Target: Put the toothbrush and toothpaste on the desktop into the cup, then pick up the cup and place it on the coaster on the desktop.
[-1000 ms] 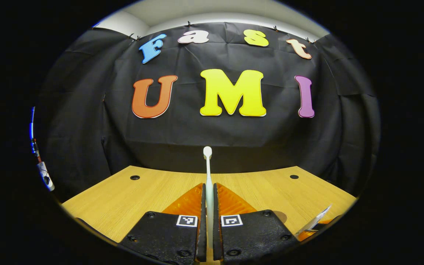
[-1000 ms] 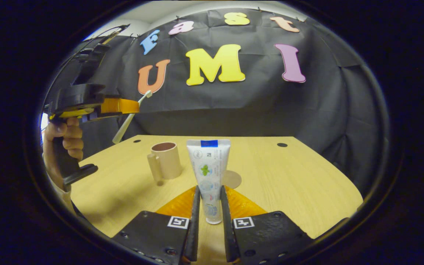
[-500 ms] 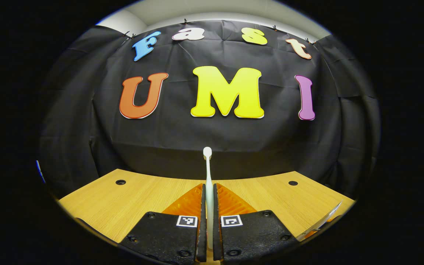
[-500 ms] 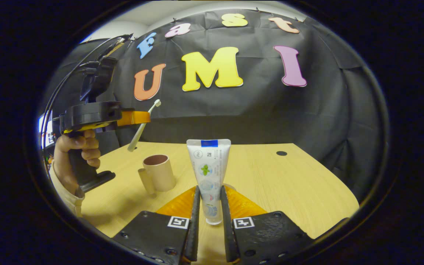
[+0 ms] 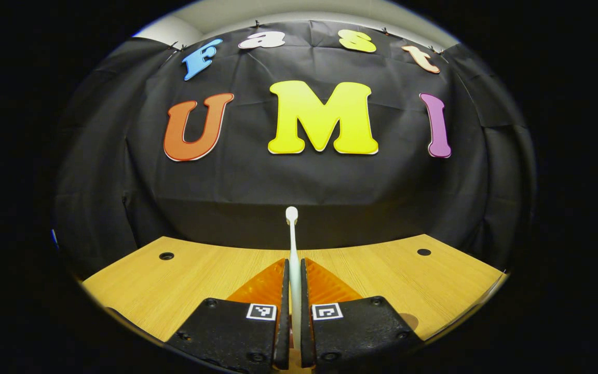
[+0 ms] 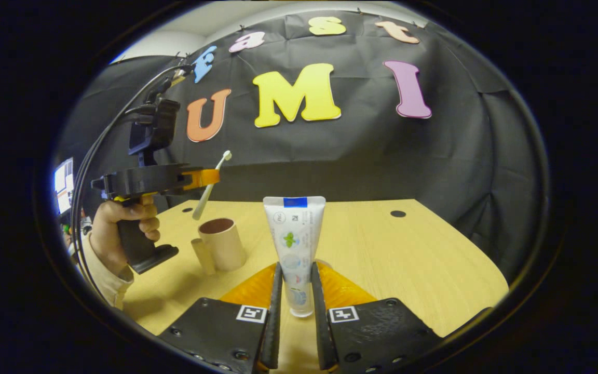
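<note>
Left gripper (image 5: 292, 332): clamped on toothbrush (image 5: 292, 244), head up, above desk (image 5: 200, 275) | Right gripper (image 6: 295, 322): clamped on toothpaste (image 6: 294, 234), upright | Cup (image 6: 222, 244): on desk, below toothbrush | 2 items held.

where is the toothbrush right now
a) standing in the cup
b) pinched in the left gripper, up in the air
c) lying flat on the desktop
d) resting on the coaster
b: the left gripper has both fingers closed on the toothbrush, held tilted in the air above the cup, whose opening has nothing in it.
</note>
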Action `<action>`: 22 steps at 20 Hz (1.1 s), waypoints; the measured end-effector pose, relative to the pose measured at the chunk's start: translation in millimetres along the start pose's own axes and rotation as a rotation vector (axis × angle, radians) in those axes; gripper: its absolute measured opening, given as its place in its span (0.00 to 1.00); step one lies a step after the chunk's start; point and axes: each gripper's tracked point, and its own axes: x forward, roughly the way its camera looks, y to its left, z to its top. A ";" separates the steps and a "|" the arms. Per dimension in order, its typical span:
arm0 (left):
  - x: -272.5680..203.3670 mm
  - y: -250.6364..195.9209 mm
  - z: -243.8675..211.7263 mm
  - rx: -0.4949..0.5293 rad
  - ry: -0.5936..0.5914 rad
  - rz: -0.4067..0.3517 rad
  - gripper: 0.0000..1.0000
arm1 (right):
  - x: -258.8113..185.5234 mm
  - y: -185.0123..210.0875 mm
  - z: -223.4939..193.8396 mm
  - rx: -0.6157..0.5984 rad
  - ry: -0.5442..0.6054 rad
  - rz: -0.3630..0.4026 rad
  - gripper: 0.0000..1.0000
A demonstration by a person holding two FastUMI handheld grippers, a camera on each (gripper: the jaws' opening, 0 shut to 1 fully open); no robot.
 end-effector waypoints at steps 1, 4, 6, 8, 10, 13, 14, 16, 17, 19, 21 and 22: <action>1.4 -0.4 -3.4 -0.005 0.010 -0.005 0.12 | 0.6 -0.5 0.3 -0.001 0.002 -0.003 0.29; 0.6 -3.2 -16.8 -0.032 0.054 -0.033 0.14 | 0.8 1.1 -1.3 0.005 0.010 -0.003 0.29; -2.1 -3.0 -17.2 -0.068 0.058 -0.048 0.26 | 1.2 4.0 -2.3 0.005 0.015 0.000 0.29; -5.1 -7.8 -19.4 -0.084 0.063 -0.080 0.54 | 1.1 5.8 -3.8 0.003 0.019 0.000 0.29; -7.6 -1.8 -18.4 -0.058 0.061 -0.066 0.63 | 1.5 7.8 -3.8 0.001 0.021 -0.004 0.29; -12.0 4.3 -21.4 -0.030 0.068 -0.059 0.78 | 3.5 13.4 -3.7 0.003 0.025 -0.002 0.29; -13.1 8.9 -23.0 -0.024 0.069 -0.040 0.83 | 4.7 15.5 -3.4 0.002 0.025 0.001 0.29; -15.0 13.4 -21.9 -0.024 0.062 -0.037 0.87 | 5.2 19.5 -1.1 -0.001 0.024 0.000 0.29; -17.4 17.3 -24.0 -0.023 0.067 -0.028 0.87 | 4.9 22.0 1.4 -0.001 0.019 0.002 0.29; -21.6 28.1 -24.2 -0.035 0.061 -0.006 0.87 | 5.2 28.5 8.7 -0.006 0.010 0.008 0.29; -25.6 37.2 -22.7 -0.050 0.056 0.006 0.93 | 5.6 35.8 19.6 -0.013 -0.007 0.015 0.29; -28.7 42.2 -23.0 -0.053 0.055 0.011 0.95 | 5.8 39.7 25.0 -0.017 -0.015 0.019 0.29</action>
